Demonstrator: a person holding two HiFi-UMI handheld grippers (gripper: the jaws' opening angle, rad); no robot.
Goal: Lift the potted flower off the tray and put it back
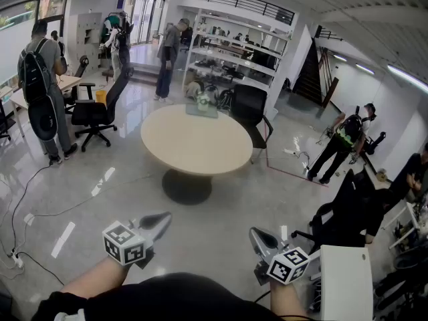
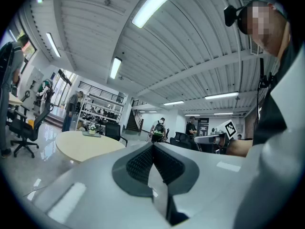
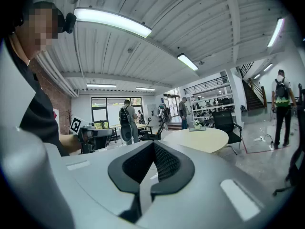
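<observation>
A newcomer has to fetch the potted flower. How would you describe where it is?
Find the round beige table in the middle of the floor. At its far edge lies a flat tray; the potted flower stands on it, the only upright thing on the table.

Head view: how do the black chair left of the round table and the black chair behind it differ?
The left chair stands well apart from the round table, on open floor; the far chair sits close against its far right edge. The left chair shows its whole wheeled base; the far chair's base is mostly hidden behind the tabletop. Both are black and unoccupied.
</observation>
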